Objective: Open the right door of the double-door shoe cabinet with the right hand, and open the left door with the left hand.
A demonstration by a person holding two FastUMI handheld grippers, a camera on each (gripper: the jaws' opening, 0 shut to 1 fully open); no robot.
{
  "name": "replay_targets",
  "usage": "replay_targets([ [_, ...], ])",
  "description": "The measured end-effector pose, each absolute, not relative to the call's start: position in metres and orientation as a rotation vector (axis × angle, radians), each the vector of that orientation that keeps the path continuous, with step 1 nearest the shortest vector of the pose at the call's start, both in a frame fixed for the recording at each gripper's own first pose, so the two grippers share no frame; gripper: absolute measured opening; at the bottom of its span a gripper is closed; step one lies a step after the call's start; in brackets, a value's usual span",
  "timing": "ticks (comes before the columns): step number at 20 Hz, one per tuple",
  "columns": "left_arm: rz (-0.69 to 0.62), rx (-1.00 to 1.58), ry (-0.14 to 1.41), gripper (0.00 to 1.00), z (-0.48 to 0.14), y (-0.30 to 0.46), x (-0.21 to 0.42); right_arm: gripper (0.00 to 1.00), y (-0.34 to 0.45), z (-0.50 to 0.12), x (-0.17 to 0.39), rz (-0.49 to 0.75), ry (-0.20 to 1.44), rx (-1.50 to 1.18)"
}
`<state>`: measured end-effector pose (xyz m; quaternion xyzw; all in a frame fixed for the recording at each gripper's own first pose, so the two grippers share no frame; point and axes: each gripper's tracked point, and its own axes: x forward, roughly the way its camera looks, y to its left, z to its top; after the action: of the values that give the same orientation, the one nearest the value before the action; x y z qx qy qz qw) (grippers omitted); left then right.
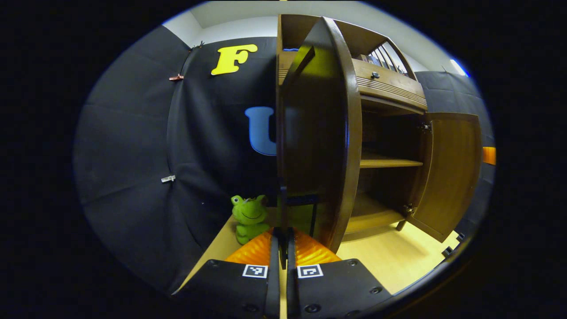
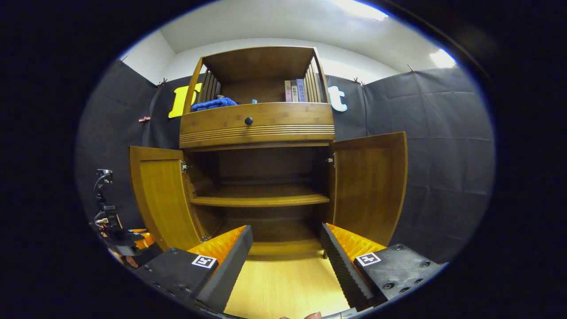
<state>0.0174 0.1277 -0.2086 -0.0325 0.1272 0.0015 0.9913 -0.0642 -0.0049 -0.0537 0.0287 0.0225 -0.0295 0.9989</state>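
The wooden shoe cabinet [image 2: 257, 124] stands in front of me with both lower doors swung wide. In the right gripper view the left door [image 2: 161, 199] and right door [image 2: 372, 186] flank the bare shelves. My right gripper [image 2: 285, 250] is open in front of the lower shelf and touches nothing. My left gripper [image 1: 282, 250] is shut on the dark bar handle [image 1: 281, 199] on the outer face of the left door [image 1: 321, 133], near its lower end. The left gripper [image 2: 117, 237] also shows beside that door's outer side. The right door [image 1: 449, 173] is seen far right.
A green frog toy [image 1: 249, 217] sits on the light wooden surface [image 1: 398, 261] left of the cabinet, close to the left gripper. A drawer with a dark knob [image 2: 248, 120] tops the doors. Blue cloth [image 2: 215, 104] and books [image 2: 297, 91] sit on the upper shelf.
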Motion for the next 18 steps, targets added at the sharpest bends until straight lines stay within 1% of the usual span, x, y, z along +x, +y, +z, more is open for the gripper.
replay_targets([
  [1,-0.010,-0.081,0.253,0.10,-0.208,0.134,0.014,0.98,-0.001,-0.054,-0.064,-0.058,0.043,0.054],
  [2,-0.035,-0.093,0.249,0.06,-0.208,0.135,0.015,0.98,0.002,-0.055,-0.066,-0.060,0.042,0.052],
  [3,-0.061,-0.095,0.245,0.06,-0.208,0.133,0.012,0.98,0.004,-0.055,-0.067,-0.062,0.042,0.052],
  [6,-0.100,-0.066,0.230,0.07,-0.207,0.133,0.012,0.98,0.008,-0.058,-0.067,-0.078,0.039,0.053],
  [7,-0.108,-0.070,0.229,0.07,-0.208,0.133,0.012,1.00,0.009,-0.059,-0.068,-0.084,0.039,0.053],
  [8,-0.115,-0.079,0.232,0.08,-0.208,0.133,0.012,0.98,0.010,-0.061,-0.067,-0.089,0.039,0.053],
  [9,-0.122,-0.086,0.237,0.06,-0.210,0.133,0.012,0.98,0.010,-0.062,-0.067,-0.095,0.041,0.052],
  [10,-0.129,-0.090,0.238,0.09,-0.210,0.133,0.011,0.98,0.011,-0.062,-0.067,-0.100,0.043,0.050],
  [13,-0.136,-0.092,0.239,0.09,-0.211,0.134,0.011,0.98,0.012,-0.067,-0.064,-0.106,0.058,0.047],
  [15,-0.118,-0.090,0.243,0.08,-0.212,0.136,0.011,0.98,0.010,-0.066,-0.063,-0.111,0.061,0.044],
  [18,-0.089,-0.072,0.235,0.15,-0.208,0.138,0.005,0.98,0.009,-0.069,-0.061,-0.111,0.060,0.044],
])
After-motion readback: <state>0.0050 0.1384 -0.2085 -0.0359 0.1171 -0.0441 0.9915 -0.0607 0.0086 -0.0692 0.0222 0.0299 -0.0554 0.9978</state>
